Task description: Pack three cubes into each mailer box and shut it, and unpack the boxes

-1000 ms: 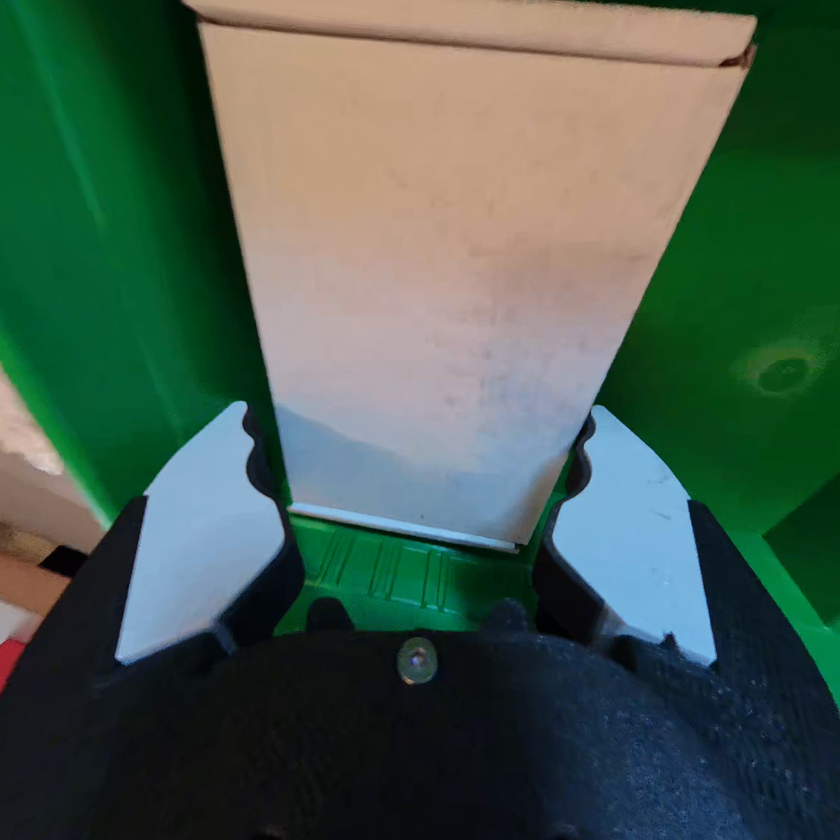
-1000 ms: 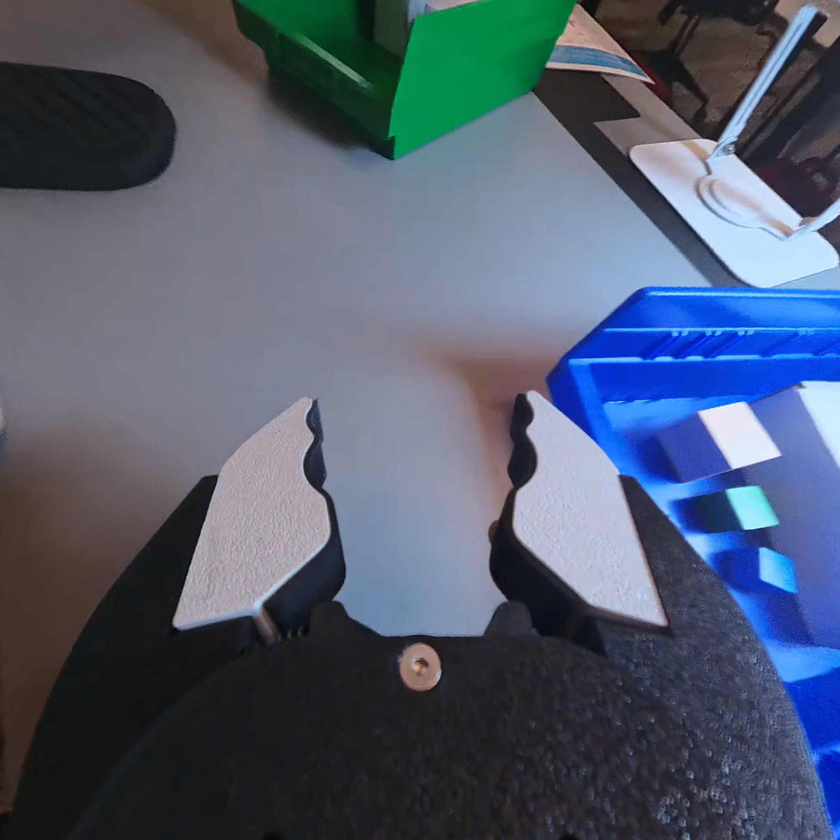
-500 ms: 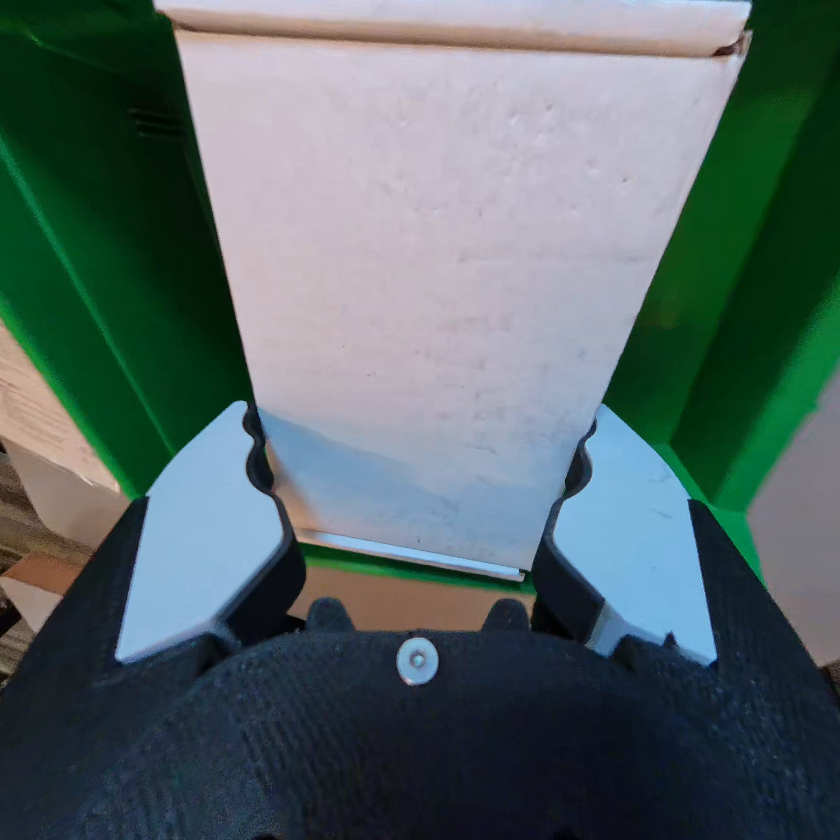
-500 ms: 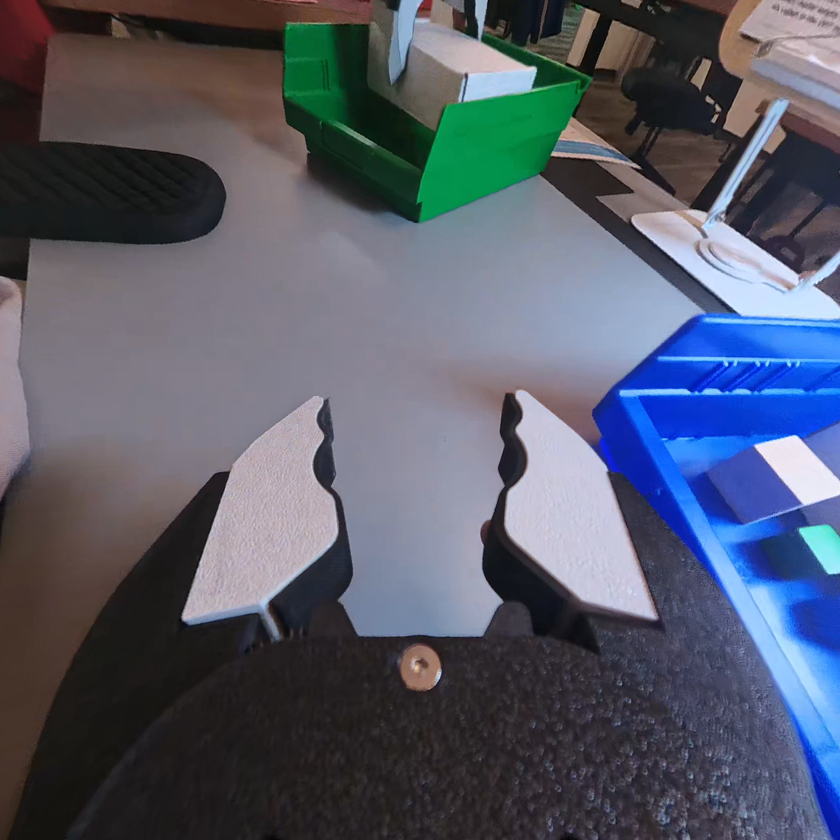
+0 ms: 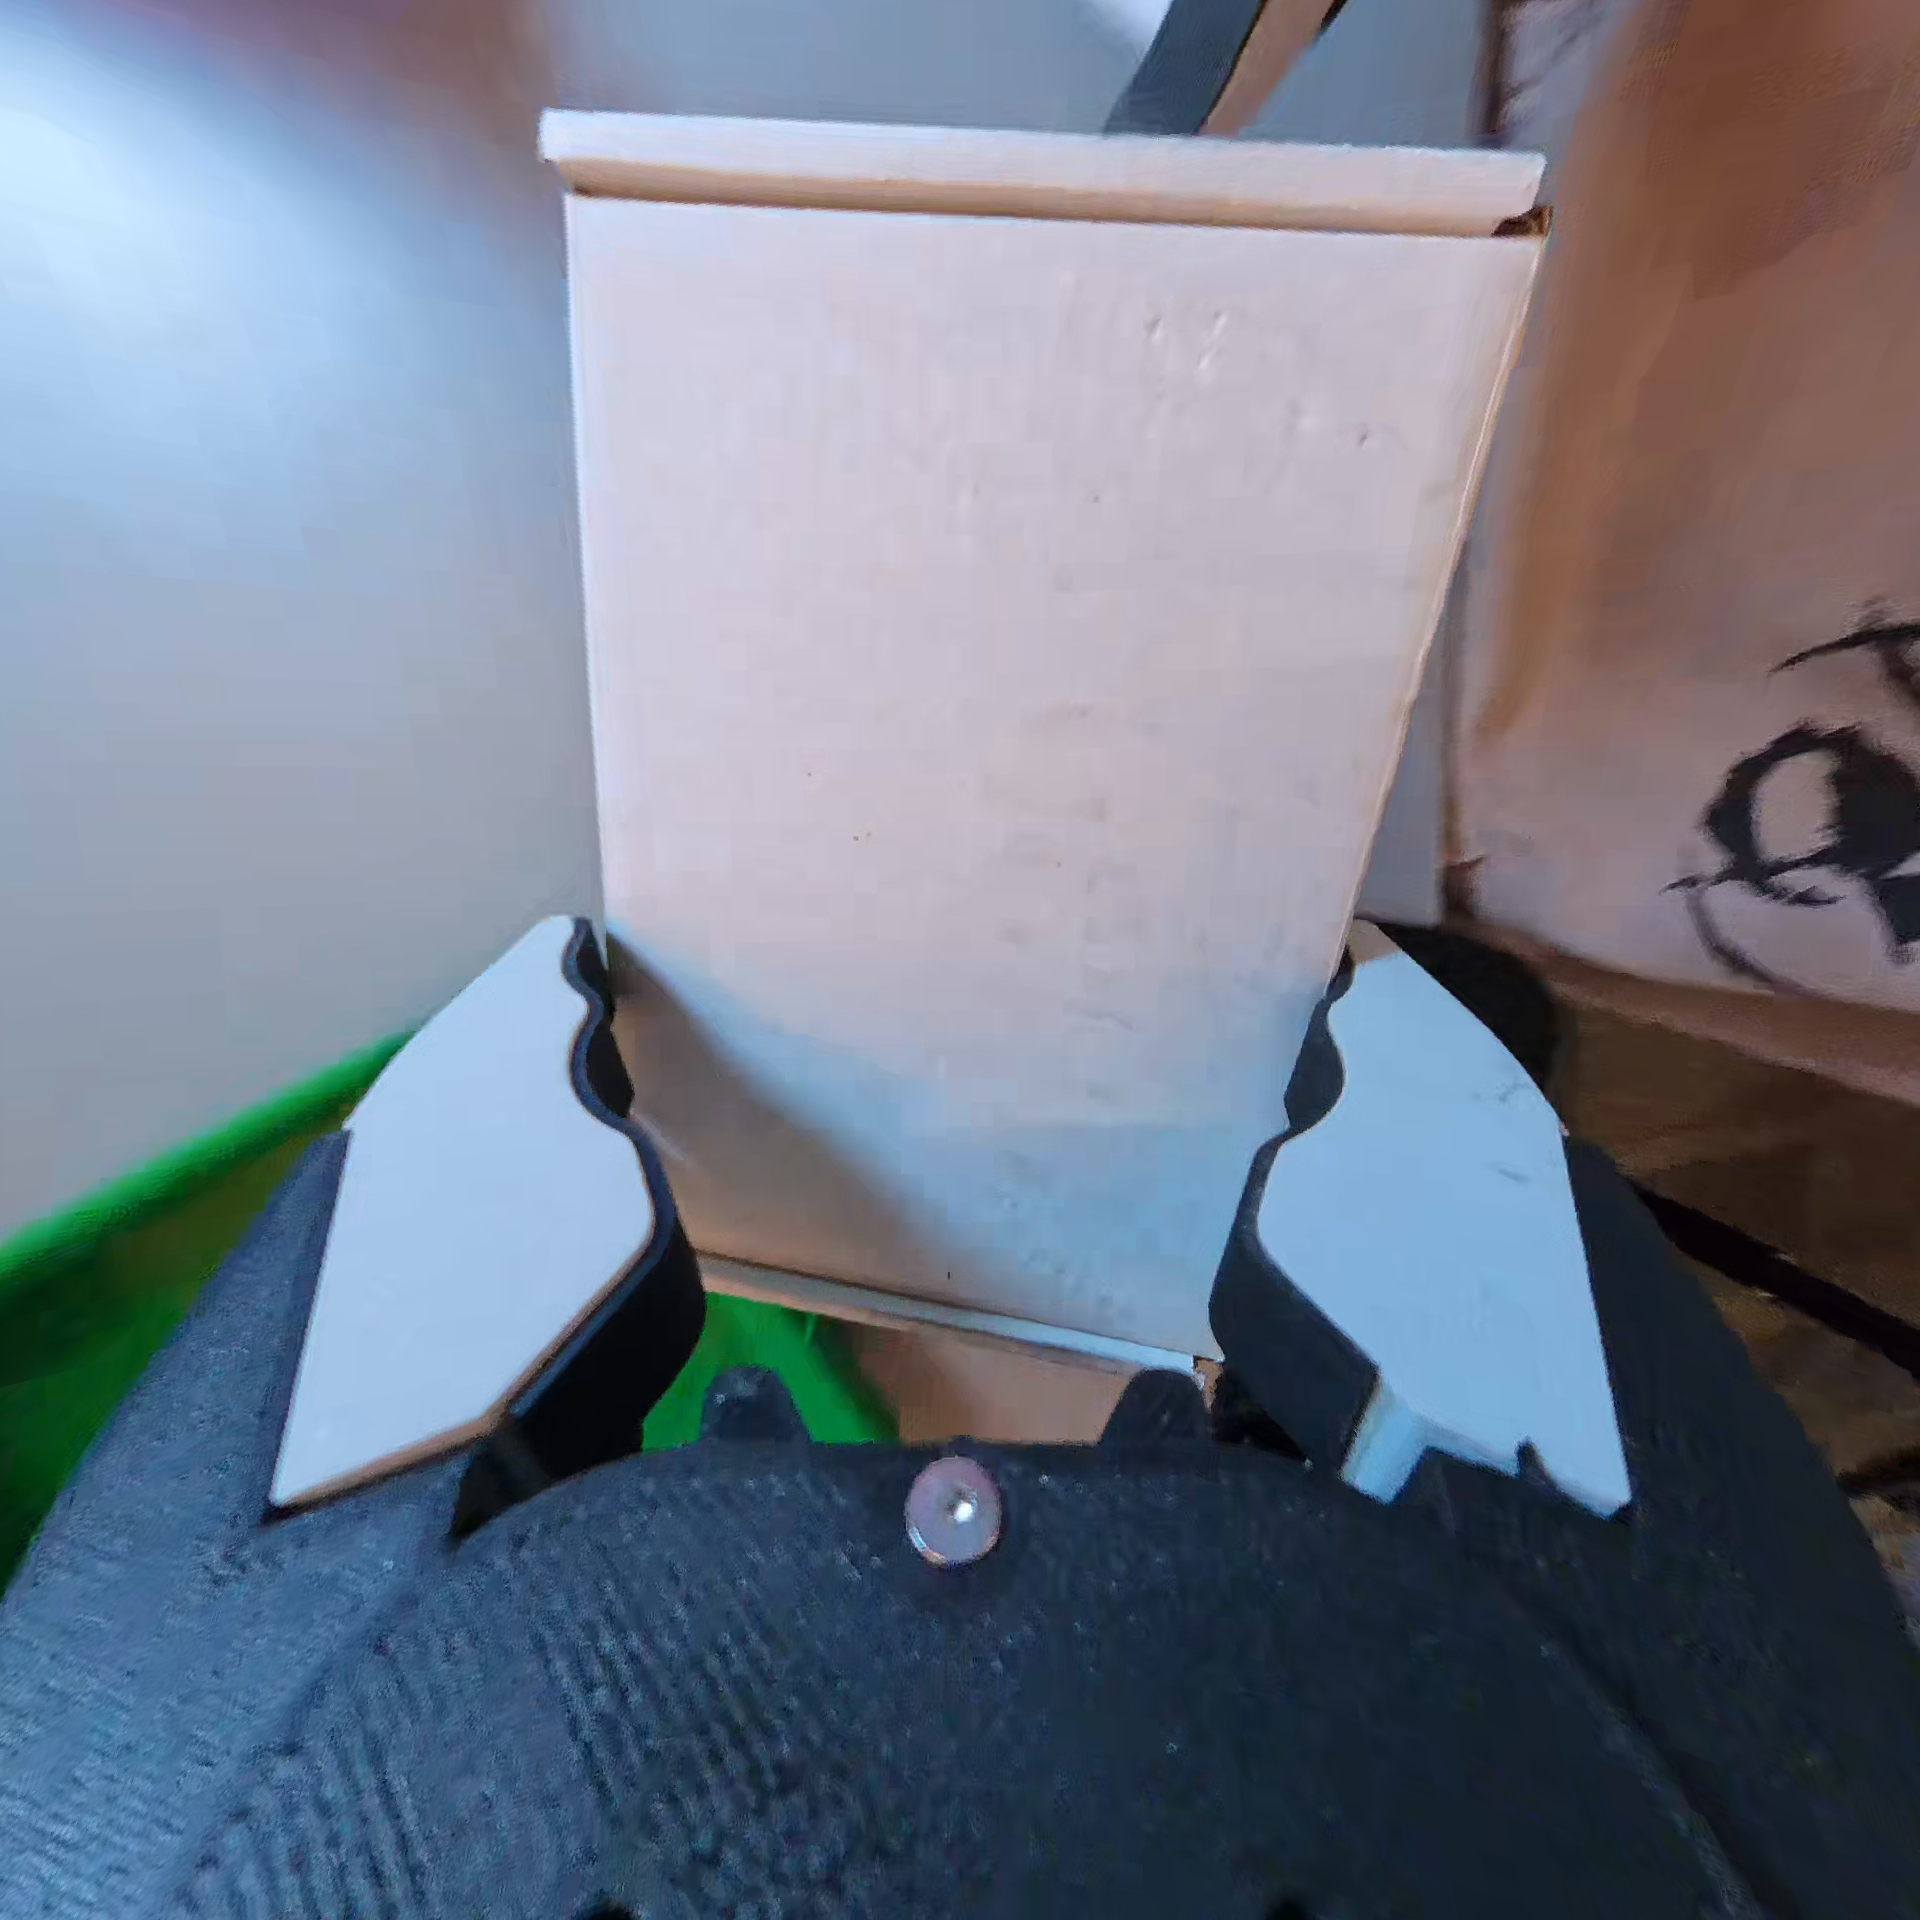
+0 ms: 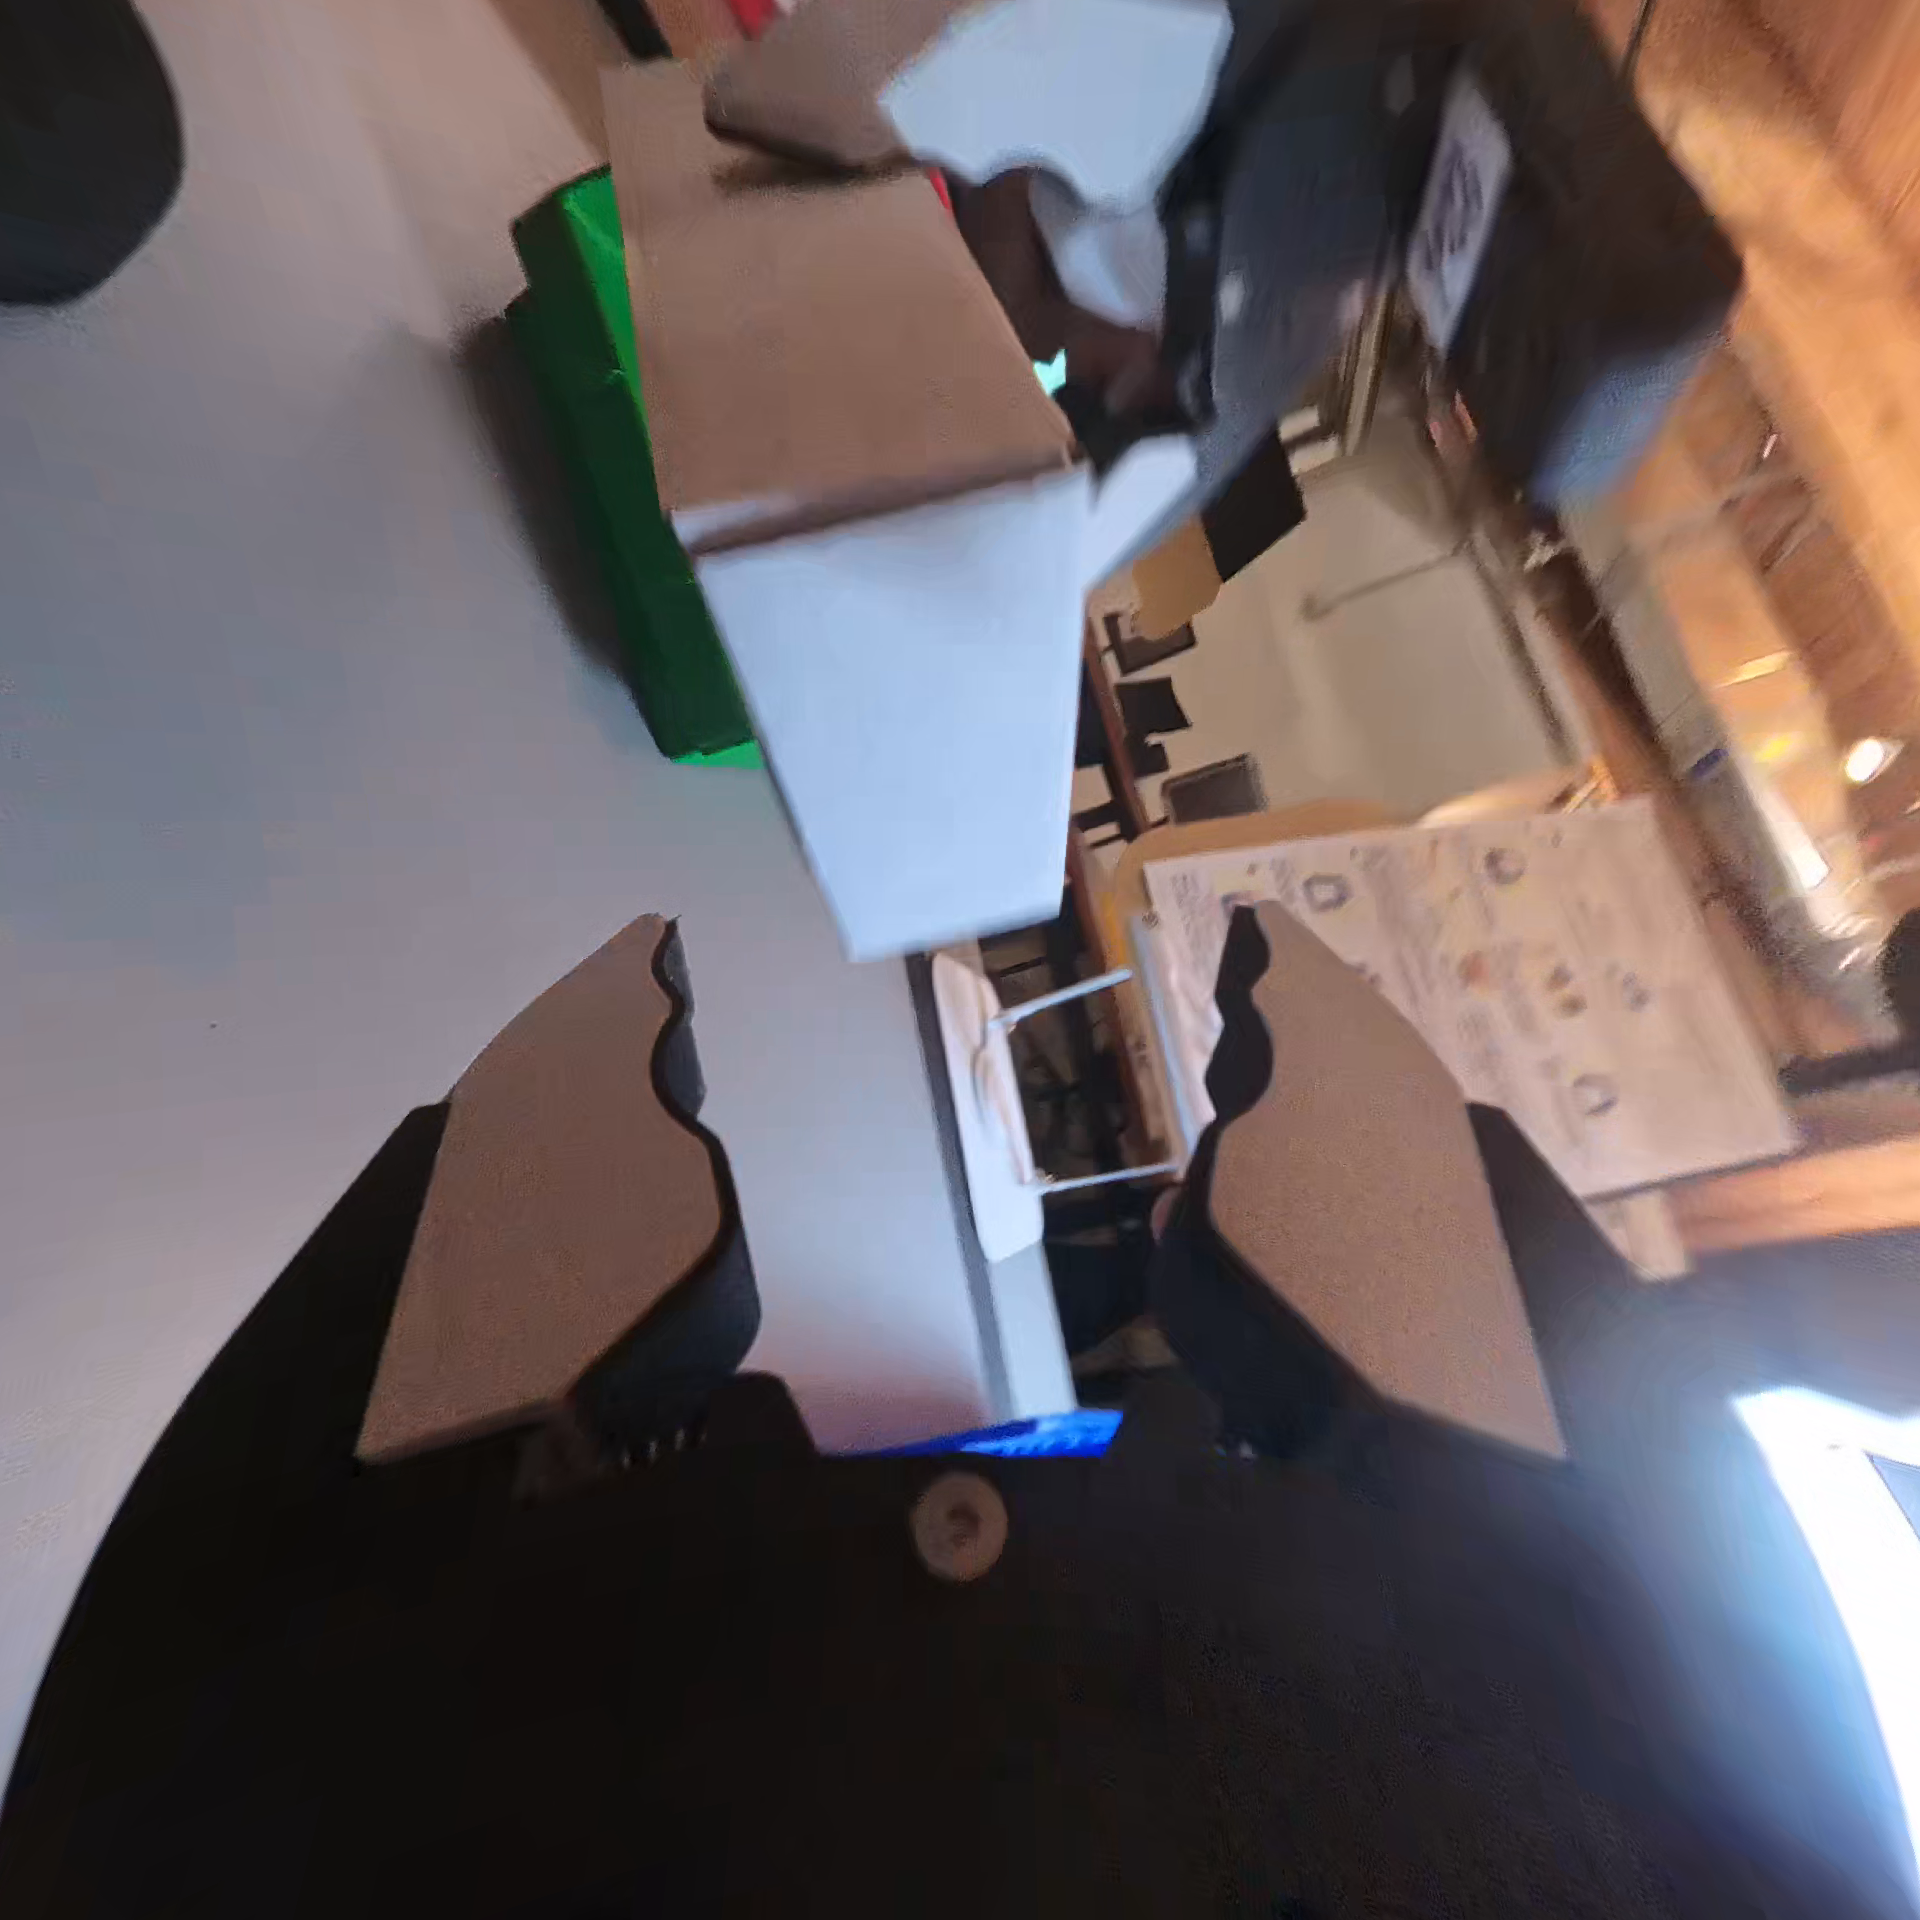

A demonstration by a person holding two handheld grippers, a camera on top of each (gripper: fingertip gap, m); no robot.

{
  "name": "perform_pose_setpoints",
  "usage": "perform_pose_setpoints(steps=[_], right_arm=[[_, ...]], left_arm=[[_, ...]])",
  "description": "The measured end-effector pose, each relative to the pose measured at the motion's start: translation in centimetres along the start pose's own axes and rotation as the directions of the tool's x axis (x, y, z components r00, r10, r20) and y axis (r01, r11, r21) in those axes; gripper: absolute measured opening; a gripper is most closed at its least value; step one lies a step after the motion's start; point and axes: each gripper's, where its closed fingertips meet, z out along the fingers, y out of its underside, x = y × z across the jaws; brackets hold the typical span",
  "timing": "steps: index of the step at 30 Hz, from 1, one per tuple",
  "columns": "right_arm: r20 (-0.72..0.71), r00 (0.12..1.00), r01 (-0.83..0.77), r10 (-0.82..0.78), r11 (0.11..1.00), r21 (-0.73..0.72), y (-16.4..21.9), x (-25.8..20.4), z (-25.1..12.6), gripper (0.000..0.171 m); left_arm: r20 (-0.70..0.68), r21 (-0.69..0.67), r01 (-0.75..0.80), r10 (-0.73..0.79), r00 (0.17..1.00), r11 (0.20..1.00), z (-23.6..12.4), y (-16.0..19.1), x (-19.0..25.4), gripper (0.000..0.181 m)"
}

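A closed white mailer box [image 5: 997, 675] stands lengthwise between the fingers of my left gripper [image 5: 966, 935], which is shut on its near end. The box is in the air, above and clear of the green bin [image 5: 135, 1247]. In the right wrist view the same box [image 6: 904, 707] hangs tilted over the green bin [image 6: 613, 499], with a white finger [image 6: 1049, 104] of the left gripper at its far end. My right gripper [image 6: 956, 920] is open and empty, rolled sideways, a short way below the box's near corner. No cubes show.
The grey table [image 6: 260, 727] lies at the left of the tilted right wrist view. A sliver of the blue bin [image 6: 987, 1439] shows by the gripper body. A white stand base [image 6: 987, 1091] sits past the table edge, and a black pad [image 6: 73, 156] lies far left.
My left gripper has lifted the mailer box up out of the green bin. My right gripper has swung away from the blue bin, rolled sideways, and now faces the lifted box.
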Motion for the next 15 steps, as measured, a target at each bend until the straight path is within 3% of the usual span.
perform_pose_setpoints(steps=[3, 5, 7, 8, 11, 15], right_arm=[[0.079, 0.990, 0.118, -0.119, 0.993, 0.017, -1.6, -2.5, 0.3, 0.089], [0.155, 0.982, 0.102, -0.105, 0.994, 0.027, -1.1, -4.8, -0.5, 0.069], [0.257, 0.965, -0.066, 0.058, 0.998, 0.023, -0.1, -6.0, -1.6, 0.069], [0.323, 0.934, -0.161, 0.155, 0.987, -0.008, 0.6, -6.7, -2.2, 0.068], [0.407, 0.822, -0.416, 0.398, 0.908, -0.048, 2.8, -7.1, -3.6, 0.067], [0.517, 0.560, -0.690, 0.647, 0.710, -0.140, 4.6, -7.0, -4.8, 0.068]], left_arm=[[-0.150, 0.017, -0.035, 0.037, 0.988, 0.999, 4.0, -2.6, 2.5, 0.126], [-0.177, -0.010, -0.056, 0.054, 0.983, 0.998, 5.7, -2.5, 2.8, 0.126], [-0.198, 0.067, -0.006, 0.019, 0.980, 0.998, 6.5, -3.7, 3.1, 0.116], [-0.190, 0.134, -0.008, 0.034, 0.981, 0.991, 6.4, -4.5, 3.3, 0.098], [-0.086, 0.308, -0.049, 0.079, 0.993, 0.950, 6.0, -6.2, 3.7, 0.106], [0.119, 0.538, -0.086, 0.025, 0.993, 0.839, 5.8, -7.3, 2.6, 0.112]])
